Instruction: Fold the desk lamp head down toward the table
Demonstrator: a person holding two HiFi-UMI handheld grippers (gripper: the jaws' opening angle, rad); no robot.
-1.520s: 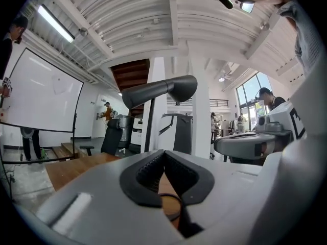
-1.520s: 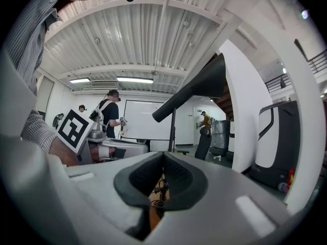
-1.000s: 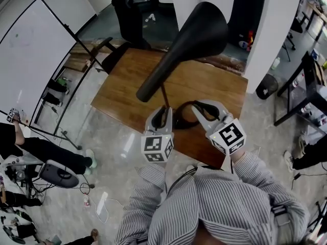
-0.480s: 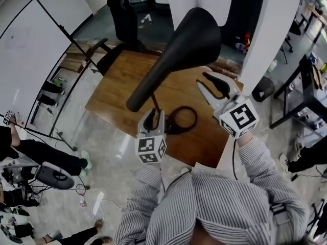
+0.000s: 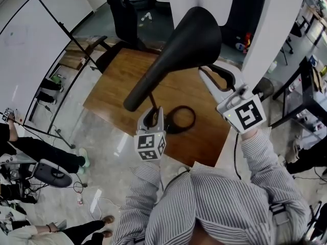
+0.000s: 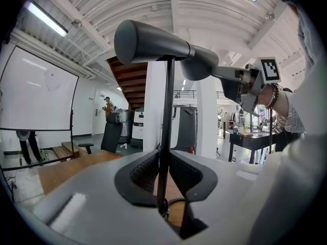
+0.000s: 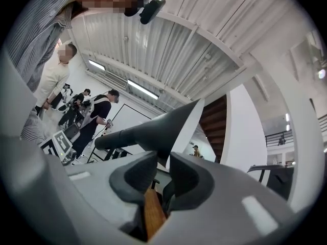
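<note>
A black desk lamp stands on the wooden table (image 5: 122, 86), with a ring base (image 5: 180, 119), a thin stem (image 5: 152, 101) and a long cone-shaped head (image 5: 184, 42) that sits roughly level at the top. My left gripper (image 5: 152, 117) is low on the stem (image 6: 166, 137), shut on it just above the base. My right gripper (image 5: 216, 76) is raised to the wide rim of the head (image 7: 153, 131). Its jaws are closing with the cone's lower edge at their tips, and the pads do not visibly press on it.
A black office chair (image 5: 122, 14) stands beyond the table's far edge. A whiteboard on a stand (image 5: 30, 50) is at the left and a white column (image 5: 271, 29) at the right. People sit on the floor at lower left (image 5: 30, 152). A dark side table (image 5: 311, 86) is at far right.
My right gripper has risen from beside the lamp base up to the rim of the head and has opened its jaws. The left gripper has stayed on the stem.
</note>
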